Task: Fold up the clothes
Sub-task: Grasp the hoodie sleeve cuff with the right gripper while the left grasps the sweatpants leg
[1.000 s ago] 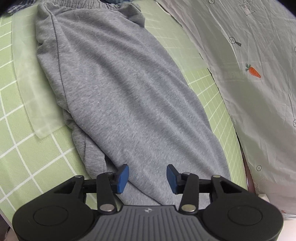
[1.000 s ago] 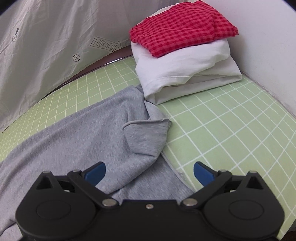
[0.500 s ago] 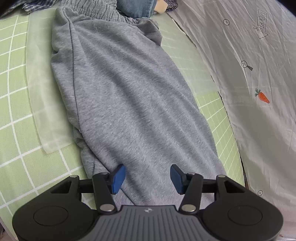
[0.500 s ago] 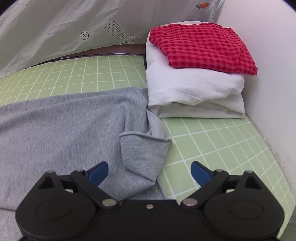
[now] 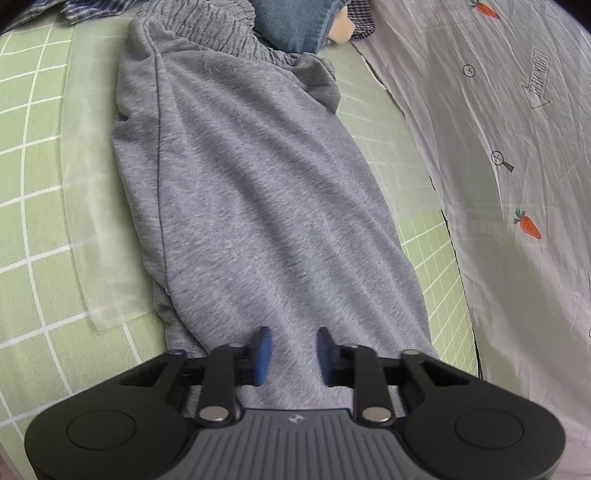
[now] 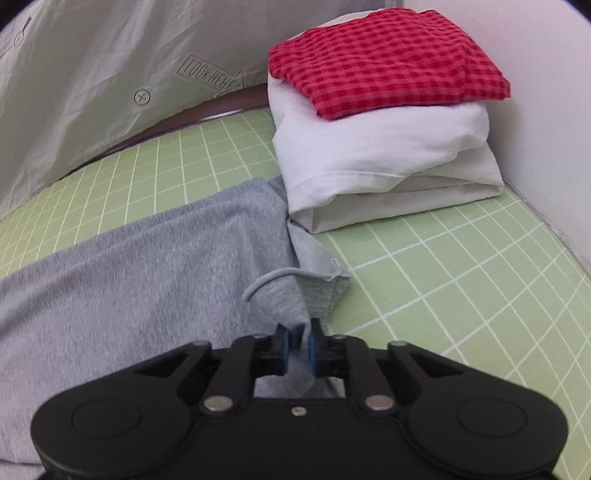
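Observation:
Grey sweatpants (image 5: 258, 184) lie lengthwise on the green grid sheet (image 5: 33, 184), with the elastic waistband (image 5: 207, 26) at the far end. My left gripper (image 5: 292, 350) hovers low over the near part of the leg. Its jaws are closing, with flat grey fabric between the blue pads and no pinch visible. In the right wrist view the sweatpants (image 6: 147, 266) end in a folded-back cuff (image 6: 295, 291). My right gripper (image 6: 298, 347) is shut on a ridge of grey fabric just short of that cuff.
A folded stack stands beyond the cuff by the wall (image 6: 546, 74): a red checked garment (image 6: 384, 62) on white ones (image 6: 376, 158). A white carrot-print sheet (image 5: 517, 147) borders the bed. Jeans (image 5: 295, 22) lie past the waistband. A translucent plastic sheet (image 5: 96, 221) lies under the sweatpants.
The right jaws have swung from wide open to shut on the grey fabric near the cuff. The left jaws have narrowed. Both grippers have edged forward along the sweatpants.

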### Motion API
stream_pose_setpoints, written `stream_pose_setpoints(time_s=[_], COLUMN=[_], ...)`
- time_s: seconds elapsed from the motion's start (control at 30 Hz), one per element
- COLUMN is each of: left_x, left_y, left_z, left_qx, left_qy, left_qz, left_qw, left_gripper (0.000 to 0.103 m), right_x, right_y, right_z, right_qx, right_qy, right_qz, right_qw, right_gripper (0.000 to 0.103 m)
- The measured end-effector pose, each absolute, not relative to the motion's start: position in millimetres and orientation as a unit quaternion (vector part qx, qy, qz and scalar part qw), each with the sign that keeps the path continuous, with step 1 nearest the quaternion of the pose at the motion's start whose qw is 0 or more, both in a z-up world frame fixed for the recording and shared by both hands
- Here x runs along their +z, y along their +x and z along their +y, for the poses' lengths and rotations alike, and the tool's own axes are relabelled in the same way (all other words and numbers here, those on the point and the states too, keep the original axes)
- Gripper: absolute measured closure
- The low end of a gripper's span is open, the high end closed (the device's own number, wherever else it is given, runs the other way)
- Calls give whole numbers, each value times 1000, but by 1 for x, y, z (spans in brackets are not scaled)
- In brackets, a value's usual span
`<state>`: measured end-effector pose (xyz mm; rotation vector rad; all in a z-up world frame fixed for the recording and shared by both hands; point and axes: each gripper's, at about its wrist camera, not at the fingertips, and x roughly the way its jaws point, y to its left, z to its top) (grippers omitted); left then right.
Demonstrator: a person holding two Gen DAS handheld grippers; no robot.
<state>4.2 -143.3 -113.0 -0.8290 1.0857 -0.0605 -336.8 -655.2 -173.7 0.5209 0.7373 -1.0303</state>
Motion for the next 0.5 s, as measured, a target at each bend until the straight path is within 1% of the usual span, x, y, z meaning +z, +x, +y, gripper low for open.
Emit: stream_pose_setpoints(time_s=[0.07,0.1,0.27,0.5], left_x=[-112,-112,-110,-109], left_y=[4,4,9,1], left_z=[-140,-136,-122,-127], left_qx=[-32,-33,-40,-64], left_qy=[-385,-389,-394,-392], left_qz=[495,492,484,515], left_qw=[778,778,780,759], left_gripper=[101,103,103,102], right_x=[-167,-164,-152,-146], right_y=[-345,-348,-362,-375], right_z=[-655,-654,-653,-649], right_qx=[-483,-483,-478,-470], right_qy=[248,251,258,271], right_qz=[323,315,289,274], right_qw=[775,777,788,794], right_gripper=[100,101,101,101])
